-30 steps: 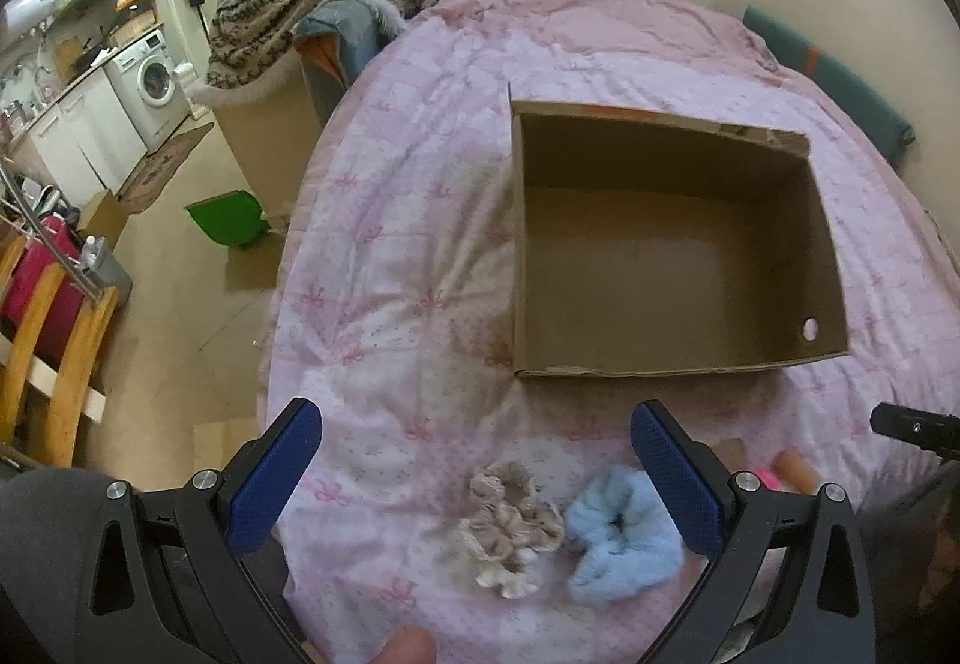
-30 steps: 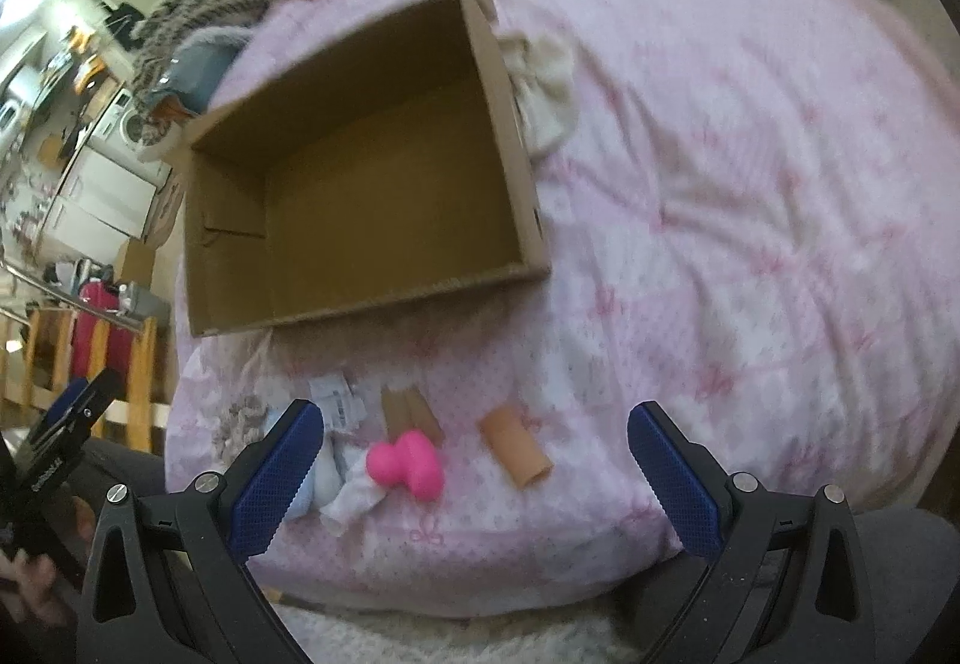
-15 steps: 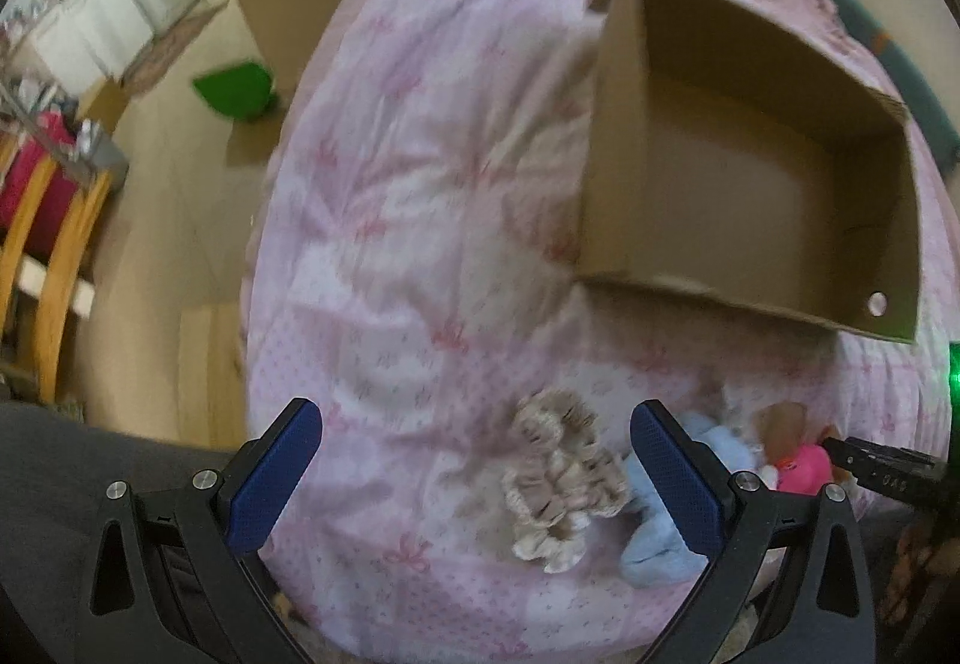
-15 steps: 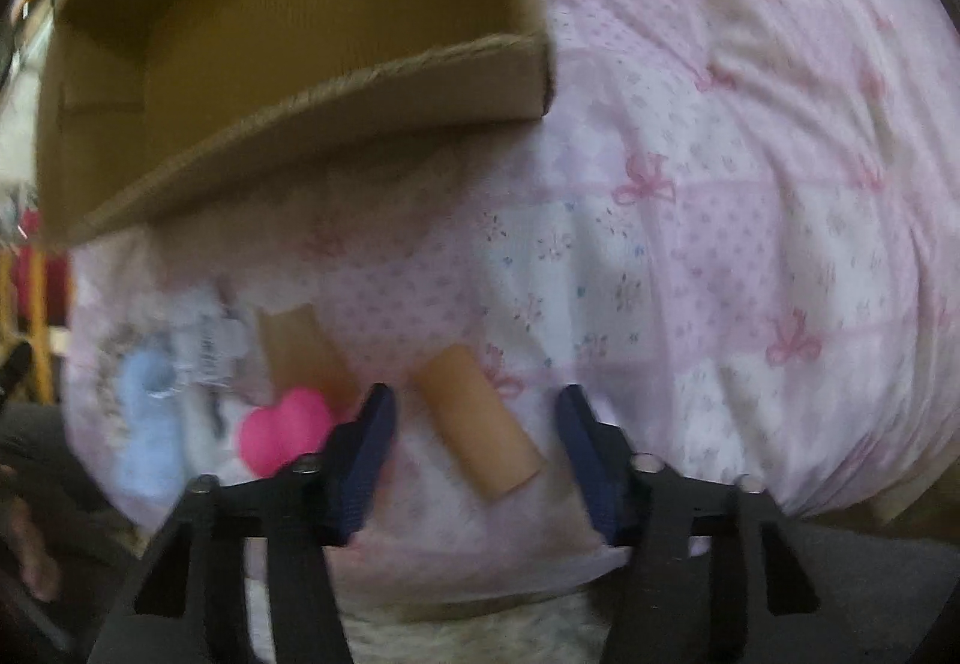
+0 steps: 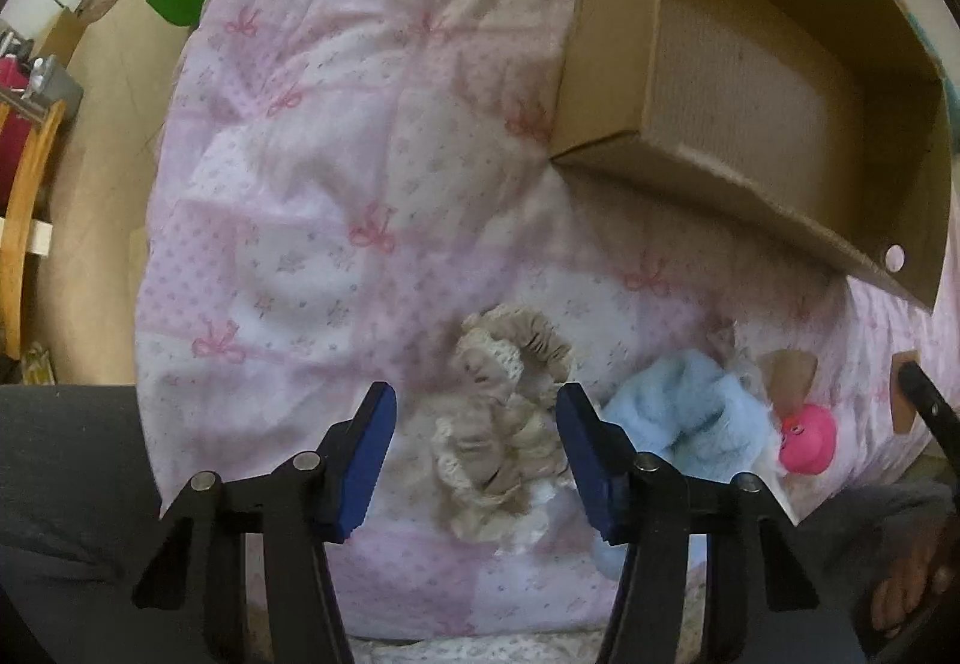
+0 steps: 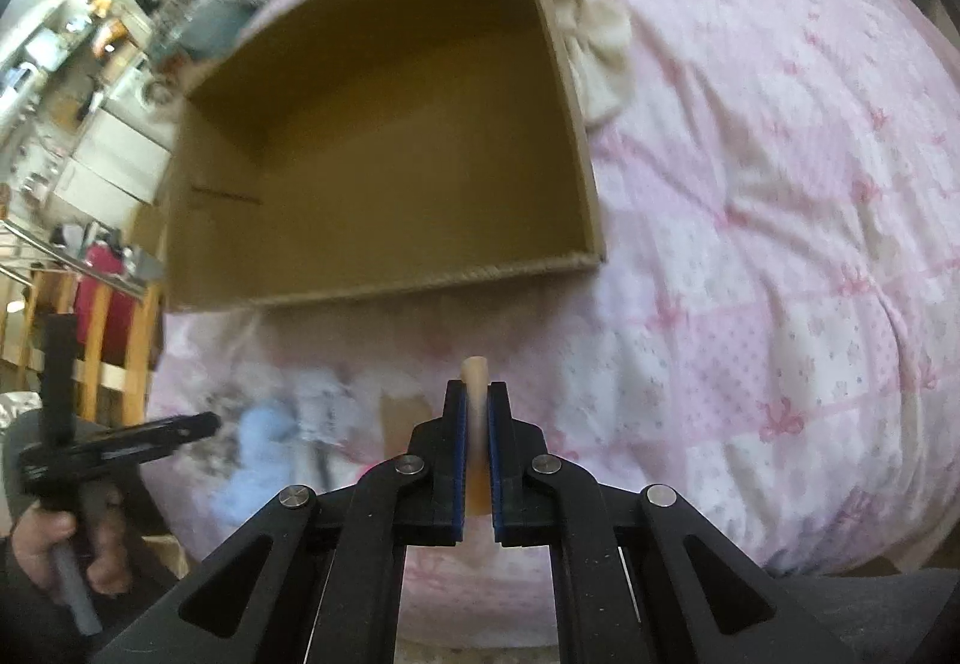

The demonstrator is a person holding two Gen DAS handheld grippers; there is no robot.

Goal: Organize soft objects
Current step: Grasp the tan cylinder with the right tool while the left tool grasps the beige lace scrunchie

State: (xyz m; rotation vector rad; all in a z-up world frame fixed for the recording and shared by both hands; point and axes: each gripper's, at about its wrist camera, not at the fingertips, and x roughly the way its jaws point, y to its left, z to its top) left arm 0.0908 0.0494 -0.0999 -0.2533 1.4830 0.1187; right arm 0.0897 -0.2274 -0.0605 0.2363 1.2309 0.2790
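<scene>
A pink bow-print quilt (image 5: 312,172) spreads beneath both grippers, and ahead of them on it sits an open cardboard box (image 6: 384,142), up and to the right of the left gripper (image 5: 474,424) and straight beyond the right gripper (image 6: 475,412). The left gripper's blue pads are spread apart, straddling a beige lace-trimmed scrunchie (image 5: 504,418) without touching it, with a fluffy light-blue scrunchie (image 5: 690,424) just outside its right pad and a hot-pink sponge (image 5: 807,439) farther right. The right gripper is clamped on a peach foam piece (image 6: 474,394) (its tip pokes out past the pads), held near the quilt short of the box.
</scene>
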